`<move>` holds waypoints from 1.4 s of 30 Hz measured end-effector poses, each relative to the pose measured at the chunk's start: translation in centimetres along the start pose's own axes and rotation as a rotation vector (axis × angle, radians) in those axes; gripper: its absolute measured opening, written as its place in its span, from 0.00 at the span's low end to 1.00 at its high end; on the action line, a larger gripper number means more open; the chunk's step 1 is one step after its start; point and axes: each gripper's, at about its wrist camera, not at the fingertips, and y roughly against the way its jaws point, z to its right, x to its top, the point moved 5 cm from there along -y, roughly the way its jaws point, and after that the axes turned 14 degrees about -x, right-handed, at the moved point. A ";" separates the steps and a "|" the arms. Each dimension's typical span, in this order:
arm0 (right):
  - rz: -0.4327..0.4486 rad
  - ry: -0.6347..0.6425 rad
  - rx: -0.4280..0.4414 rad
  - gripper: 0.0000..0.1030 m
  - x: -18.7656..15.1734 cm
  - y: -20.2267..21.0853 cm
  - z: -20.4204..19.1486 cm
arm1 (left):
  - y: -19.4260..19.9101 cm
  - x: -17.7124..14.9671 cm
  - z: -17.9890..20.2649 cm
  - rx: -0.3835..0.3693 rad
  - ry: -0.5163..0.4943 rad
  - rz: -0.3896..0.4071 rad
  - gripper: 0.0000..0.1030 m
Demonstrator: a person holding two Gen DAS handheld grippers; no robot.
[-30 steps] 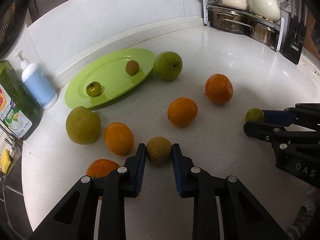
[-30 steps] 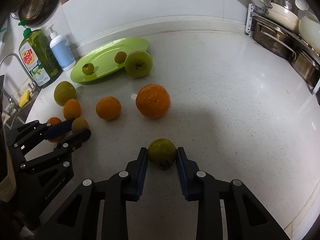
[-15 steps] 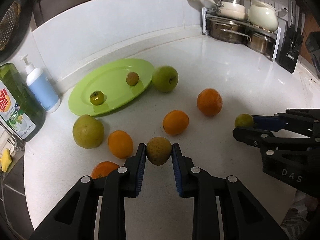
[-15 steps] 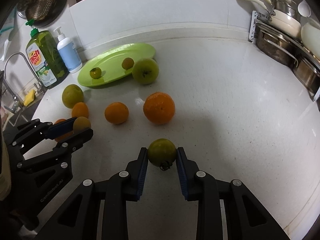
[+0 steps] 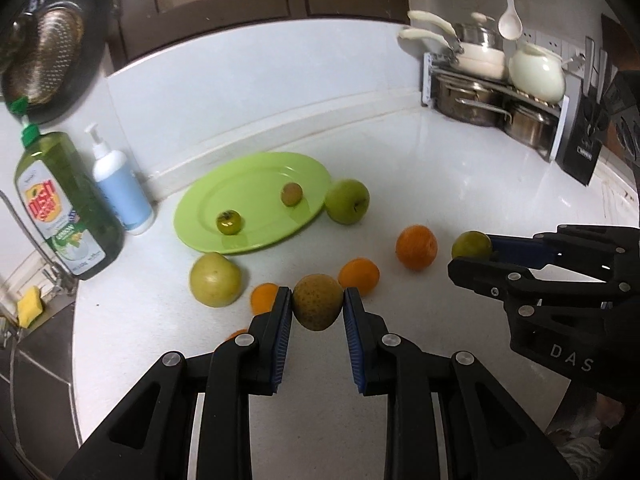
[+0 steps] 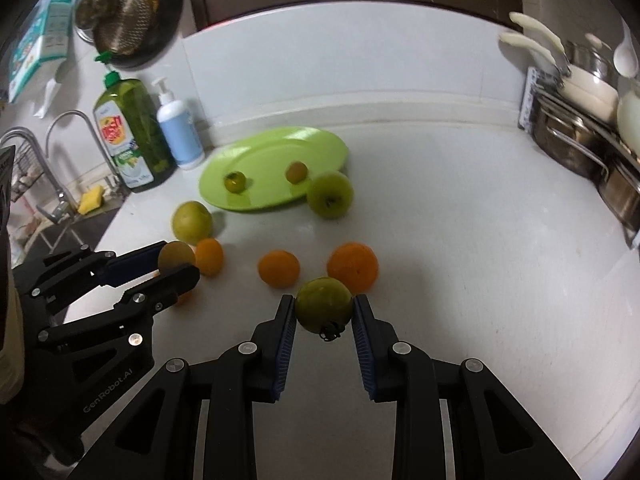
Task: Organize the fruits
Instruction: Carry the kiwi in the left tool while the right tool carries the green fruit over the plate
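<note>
Left tongs (image 5: pixel 318 307) clamp a brownish-green round fruit (image 5: pixel 317 302); right tongs (image 6: pixel 324 312) clamp a green tomato (image 6: pixel 324 305), calyx down. Both sit higher off the worktop (image 6: pixel 460 240) than a second ago. Oranges (image 6: pixel 279 269) lie scattered below; green plate (image 5: pixel 256 176) beyond holds two small fruits.
</note>
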 end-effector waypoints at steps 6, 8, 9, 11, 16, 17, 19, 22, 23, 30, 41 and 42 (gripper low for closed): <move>0.035 0.033 0.041 0.29 1.4 0.9 -0.7 | 1.8 0.9 -0.4 0.045 0.027 0.043 0.26; 0.051 0.048 0.050 0.29 2.0 1.1 -0.9 | 2.2 1.2 -0.6 0.060 0.035 0.056 0.26; 0.060 0.056 0.054 0.29 2.3 1.3 -1.0 | 2.5 1.4 -0.8 0.067 0.039 0.062 0.26; 0.075 0.069 0.063 0.29 2.8 1.5 -1.2 | 2.8 1.8 -1.0 0.083 0.046 0.073 0.26; 0.115 0.105 0.087 0.29 4.3 2.1 -1.9 | 3.4 2.8 -1.7 0.105 0.073 0.097 0.26; 0.124 0.112 0.092 0.29 4.6 2.1 -2.1 | 3.4 2.9 -1.9 0.109 0.077 0.099 0.26; 0.138 0.122 0.103 0.29 5.3 2.2 -2.4 | 3.4 3.4 -2.3 0.113 0.087 0.102 0.26; 0.155 0.134 0.116 0.29 6.6 2.0 -3.0 | 3.6 4.1 -3.1 0.114 0.105 0.112 0.26; 0.162 0.137 0.119 0.29 6.9 2.0 -3.1 | 3.6 4.4 -3.3 0.121 0.108 0.114 0.26; 0.180 0.151 0.167 0.29 9.9 1.0 -4.5 | 3.6 6.8 -5.3 0.147 0.118 0.149 0.26; 0.159 0.160 0.197 0.29 14.5 -2.5 -6.0 | 1.8 10.2 -8.5 0.124 0.148 0.160 0.26; 0.157 0.162 0.195 0.29 14.8 -2.9 -6.1 | 1.4 10.4 -8.9 0.121 0.158 0.153 0.26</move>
